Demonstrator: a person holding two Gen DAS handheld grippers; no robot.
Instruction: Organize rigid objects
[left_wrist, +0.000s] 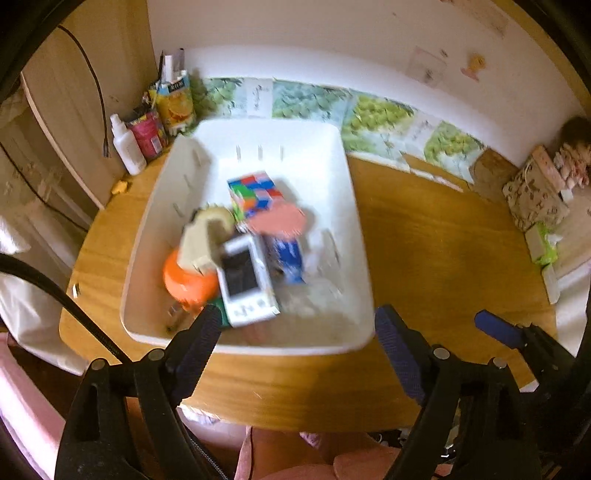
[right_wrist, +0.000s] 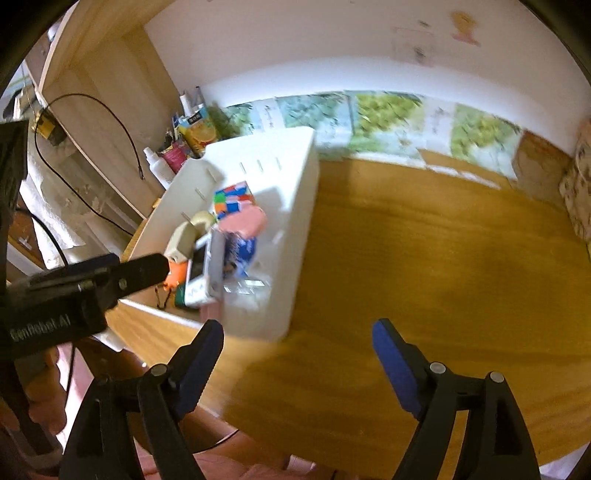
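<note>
A white bin (left_wrist: 343, 177) stands on the wooden table (left_wrist: 443, 240) and holds several objects: a colour cube (left_wrist: 255, 192), a pink lid (left_wrist: 277, 221), a blue box (left_wrist: 288, 258), a white box (left_wrist: 247, 277), a beige tape dispenser (left_wrist: 203, 240) and an orange piece (left_wrist: 188, 284). My left gripper (left_wrist: 295, 343) is open and empty, at the bin's near rim. My right gripper (right_wrist: 299, 354) is open and empty, over bare table to the right of the bin (right_wrist: 295, 221). The right gripper's tip (left_wrist: 495, 326) shows in the left wrist view, and the left gripper's body (right_wrist: 92, 280) shows in the right wrist view.
At the back left corner stand a juice carton (left_wrist: 177, 103), a pink can (left_wrist: 147, 133) and a white spray bottle (left_wrist: 127, 147). A patterned bag (left_wrist: 535, 195) sits at the right edge. A wooden cabinet (left_wrist: 85, 92) with a hanging cable is on the left.
</note>
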